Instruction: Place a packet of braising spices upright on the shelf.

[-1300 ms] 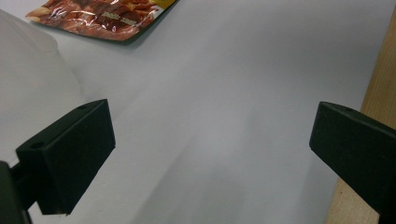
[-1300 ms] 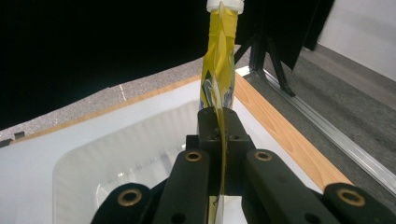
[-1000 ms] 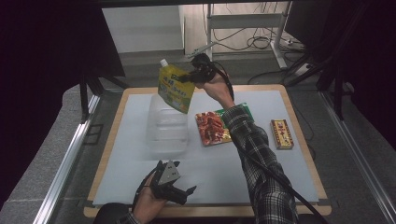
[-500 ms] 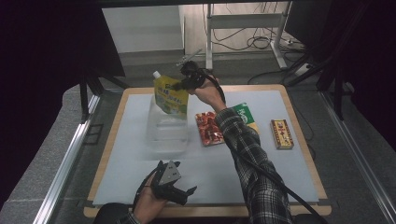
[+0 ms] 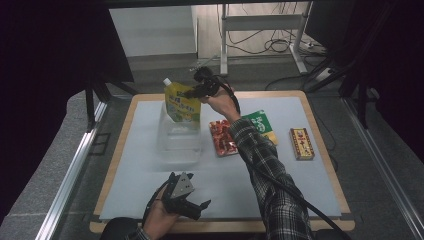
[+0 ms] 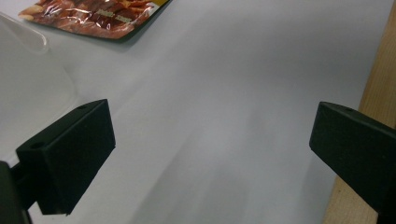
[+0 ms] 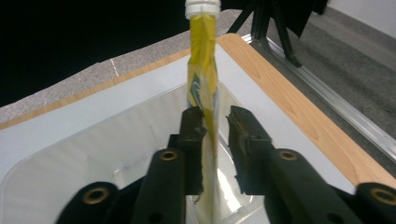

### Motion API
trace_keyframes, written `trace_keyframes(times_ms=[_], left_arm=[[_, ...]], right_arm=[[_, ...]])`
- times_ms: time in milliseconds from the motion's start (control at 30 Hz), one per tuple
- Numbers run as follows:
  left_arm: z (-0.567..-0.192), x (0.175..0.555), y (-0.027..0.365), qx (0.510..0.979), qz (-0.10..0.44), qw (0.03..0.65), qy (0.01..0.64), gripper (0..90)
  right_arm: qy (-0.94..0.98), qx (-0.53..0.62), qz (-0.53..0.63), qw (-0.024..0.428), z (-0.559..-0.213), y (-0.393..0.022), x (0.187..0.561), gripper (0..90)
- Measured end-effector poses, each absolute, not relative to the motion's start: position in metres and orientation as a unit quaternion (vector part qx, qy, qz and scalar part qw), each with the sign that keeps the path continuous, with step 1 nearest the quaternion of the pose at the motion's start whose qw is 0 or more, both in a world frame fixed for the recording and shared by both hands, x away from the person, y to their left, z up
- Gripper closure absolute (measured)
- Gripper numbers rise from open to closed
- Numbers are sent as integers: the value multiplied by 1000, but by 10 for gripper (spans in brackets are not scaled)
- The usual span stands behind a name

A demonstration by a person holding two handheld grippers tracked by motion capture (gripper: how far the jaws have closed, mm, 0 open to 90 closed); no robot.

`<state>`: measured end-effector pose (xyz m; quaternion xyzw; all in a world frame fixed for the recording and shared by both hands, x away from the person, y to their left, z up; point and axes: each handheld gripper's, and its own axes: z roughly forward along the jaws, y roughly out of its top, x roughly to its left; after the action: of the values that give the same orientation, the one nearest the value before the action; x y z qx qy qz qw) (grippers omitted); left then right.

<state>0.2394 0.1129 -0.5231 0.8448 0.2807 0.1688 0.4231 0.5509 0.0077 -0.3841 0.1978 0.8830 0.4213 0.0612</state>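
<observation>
I have the right hand-held gripper [image 5: 192,93] over the far end of the clear plastic container [image 5: 178,142], with the yellow spout pouch [image 5: 181,103] standing upright between its jaws. In the right gripper view the jaws have just been opening: the pouch [image 7: 204,88] leans against the left jaw, and a slim gap shows between it and the right jaw, so I read the grip as released, at a narrow opening. The pouch's lower end sits inside the container [image 7: 93,154] directly below this gripper.

My left hand-held gripper [image 5: 190,205] rests low at the near edge of the table [image 5: 320,165], its jaws spread wide with nothing between them. Ahead of it lies the red snack packet [image 6: 93,16], and the container's corner [image 6: 28,74] sits just beside its left jaw.
</observation>
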Motion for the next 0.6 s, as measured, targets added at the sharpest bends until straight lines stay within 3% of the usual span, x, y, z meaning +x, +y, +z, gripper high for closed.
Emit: trace_keyframes(times_ms=[200, 600], left_arm=[[-524, 239, 112, 846, 170, 420, 279, 0], [-525, 240, 112, 849, 172, 415, 278, 0]], right_arm=[[879, 210, 421, 82, -381, 0, 545, 533], [883, 204, 407, 116, -383, -11, 532, 307]])
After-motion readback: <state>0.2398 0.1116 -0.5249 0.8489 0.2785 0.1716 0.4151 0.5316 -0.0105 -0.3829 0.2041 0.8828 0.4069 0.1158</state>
